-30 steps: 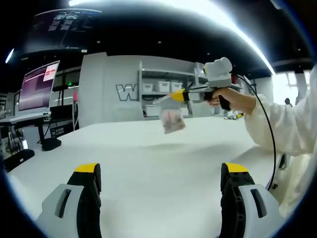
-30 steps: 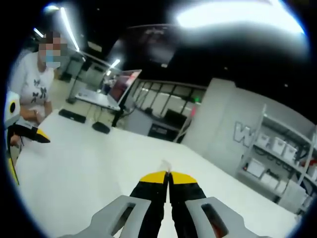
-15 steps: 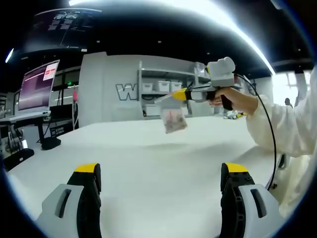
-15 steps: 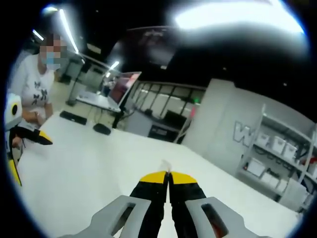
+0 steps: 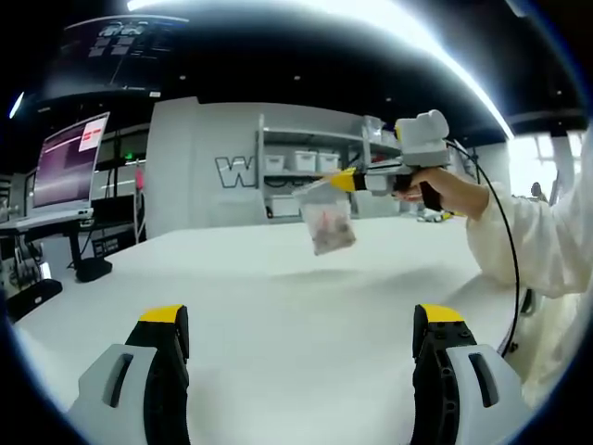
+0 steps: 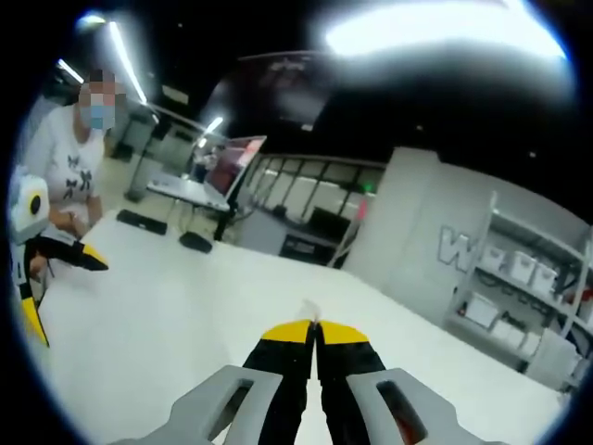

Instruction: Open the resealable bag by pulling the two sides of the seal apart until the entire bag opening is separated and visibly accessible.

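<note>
Slightly rightward and a touch lower in the left gripper view, the right gripper (image 5: 345,180) and the resealable bag (image 5: 327,222) have been shifted.

The bag is held pinched by its top edge in the closed right gripper (image 6: 315,326), hanging above the white table (image 5: 278,306). The left gripper (image 5: 301,324), jaws spread wide and empty, is kept well apart, the bag lying ahead of it and slightly right.

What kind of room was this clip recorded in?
Likely a lab or tech workspace: a large white table, shelving with white storage bins against a lettered wall, and a monitor on a stand at the side.
</note>
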